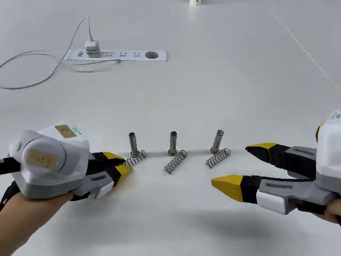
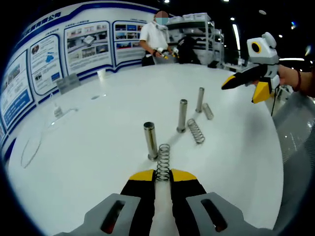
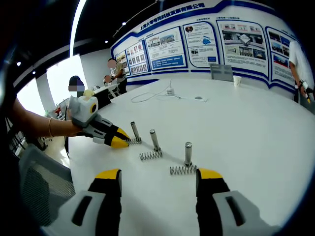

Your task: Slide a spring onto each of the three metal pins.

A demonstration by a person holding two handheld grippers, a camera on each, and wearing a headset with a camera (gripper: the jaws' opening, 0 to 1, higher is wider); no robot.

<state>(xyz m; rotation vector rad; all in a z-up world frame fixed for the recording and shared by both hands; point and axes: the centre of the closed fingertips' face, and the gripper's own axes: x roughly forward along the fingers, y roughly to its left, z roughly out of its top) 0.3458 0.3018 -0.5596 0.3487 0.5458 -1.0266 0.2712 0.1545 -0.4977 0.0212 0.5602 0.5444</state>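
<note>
Back left on the white surface (image 1: 224, 80): a white power strip (image 1: 120, 54) w/ a white charger cube (image 1: 92, 49) plugged in.

Left gripper (image 1: 124, 165) (grey body, black jaws, yellow tips) sits low over the surface. Its jaws are nearly together and pinch the near end of the left silver coil spring (image 1: 136, 157). The left gripper view shows the coil end right btwn the tips. That spring lies flat, its far end just beside the foot of the left short metal pin (image 1: 133, 143), which stands upright.

Next over is the middle metal pin (image 1: 173, 143), also upright. The middle coil spring (image 1: 176, 161) lies flat in front of it, one end near its base.

Then the right metal pin (image 1: 217, 141) w/ the right coil spring (image 1: 218, 157) lying by its foot the same way. So all 3 springs are on the surface atm, none on a pin.

Right gripper (image 1: 230, 165), same colours, is held to the right of the row. Its jaws are spread wide w/ nothing in them, tips pointing toward the right spring but apart from it.
</note>
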